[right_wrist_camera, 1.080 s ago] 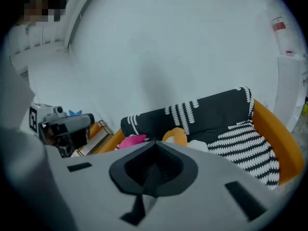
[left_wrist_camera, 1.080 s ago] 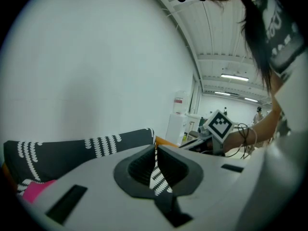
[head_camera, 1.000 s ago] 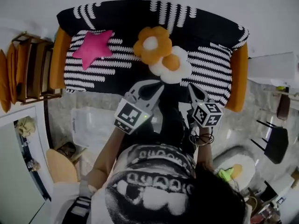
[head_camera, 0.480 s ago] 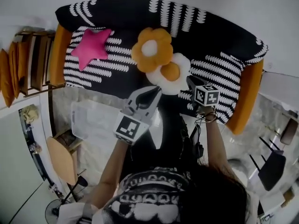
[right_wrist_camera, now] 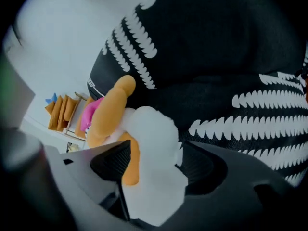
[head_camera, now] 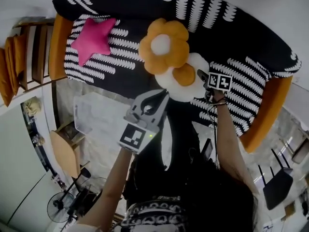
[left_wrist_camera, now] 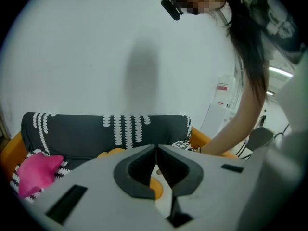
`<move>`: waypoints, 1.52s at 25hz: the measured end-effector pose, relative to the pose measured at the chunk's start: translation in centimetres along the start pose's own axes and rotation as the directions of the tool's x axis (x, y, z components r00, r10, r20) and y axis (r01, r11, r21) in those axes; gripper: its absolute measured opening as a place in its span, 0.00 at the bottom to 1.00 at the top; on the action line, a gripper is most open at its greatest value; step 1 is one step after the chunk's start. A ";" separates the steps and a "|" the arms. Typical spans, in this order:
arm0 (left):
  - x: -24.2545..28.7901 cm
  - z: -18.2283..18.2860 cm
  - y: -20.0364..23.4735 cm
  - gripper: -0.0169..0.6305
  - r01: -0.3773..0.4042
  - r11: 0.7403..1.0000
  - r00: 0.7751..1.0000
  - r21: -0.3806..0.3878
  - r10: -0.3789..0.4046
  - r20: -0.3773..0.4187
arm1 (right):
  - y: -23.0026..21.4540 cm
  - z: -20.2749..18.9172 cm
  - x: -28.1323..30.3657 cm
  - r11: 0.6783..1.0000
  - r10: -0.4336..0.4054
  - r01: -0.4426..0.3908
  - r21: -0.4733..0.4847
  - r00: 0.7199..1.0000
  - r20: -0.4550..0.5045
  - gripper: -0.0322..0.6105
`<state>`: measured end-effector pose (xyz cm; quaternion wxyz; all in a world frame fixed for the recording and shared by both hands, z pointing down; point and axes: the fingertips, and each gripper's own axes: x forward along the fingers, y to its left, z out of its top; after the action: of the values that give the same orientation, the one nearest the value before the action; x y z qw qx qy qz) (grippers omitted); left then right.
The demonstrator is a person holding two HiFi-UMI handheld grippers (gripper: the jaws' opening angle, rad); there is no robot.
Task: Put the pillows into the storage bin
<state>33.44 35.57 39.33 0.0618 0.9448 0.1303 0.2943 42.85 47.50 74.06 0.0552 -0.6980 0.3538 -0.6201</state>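
Observation:
On the black-and-white sofa (head_camera: pixel 231 37) lie a pink star pillow (head_camera: pixel 94 40), an orange flower pillow (head_camera: pixel 164 45) and a white flower pillow (head_camera: pixel 174 88) with an orange centre. My right gripper (head_camera: pixel 200 76) is down at the white pillow's right edge. Its jaws have just been opening and stand wide, with a white petal (right_wrist_camera: pixel 151 129) between them in the right gripper view. My left gripper (head_camera: pixel 161 94) hangs in front of the sofa, shut and empty. The clear storage bin (head_camera: pixel 99 122) stands on the floor to its left.
A wooden shelf (head_camera: pixel 19 66) with orange cushions stands left of the sofa. A wooden stool (head_camera: pixel 65 151) and a fan (head_camera: pixel 63 209) are on the floor at the lower left. A black chair (head_camera: pixel 277 187) is at the lower right.
My right gripper has reached forward and down onto the white pillow. My left gripper has moved a little forward and stays shut. The sofa now looks nearer.

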 end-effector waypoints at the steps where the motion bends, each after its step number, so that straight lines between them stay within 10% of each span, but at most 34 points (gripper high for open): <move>1: 0.4 -0.5 0.2 0.05 -0.002 1.000 1.000 -0.005 0.002 -0.006 | -0.7 -0.2 1.0 1.000 -0.002 0.002 0.021 1.000 -0.009 0.58; 5: 1.8 -2.5 0.4 0.05 -0.023 0.999 0.999 -0.038 0.021 -0.037 | -1.8 -1.5 3.5 0.992 0.046 -0.042 0.118 0.999 -0.030 0.61; 12: 2.3 -4.7 -0.3 0.05 -0.018 0.999 0.998 -0.046 0.015 -0.064 | 0.4 -1.9 2.5 0.990 0.120 -0.118 0.071 0.993 -0.021 0.32; 26: -5.7 0.2 -0.1 0.05 -0.142 0.989 0.988 -0.029 0.143 0.057 | 12.1 -2.1 -14.5 0.973 0.221 -0.222 0.057 0.975 0.030 0.19; 38: -18.4 -2.9 5.0 0.05 -0.341 0.930 0.926 -0.138 0.357 0.121 | 26.0 -0.9 -24.7 0.932 0.359 -0.350 -0.093 0.927 0.104 0.17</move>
<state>18.24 25.73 32.76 0.0718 0.9665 -0.0620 0.2386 31.44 42.38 40.48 0.1619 -0.6599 0.4927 -0.5437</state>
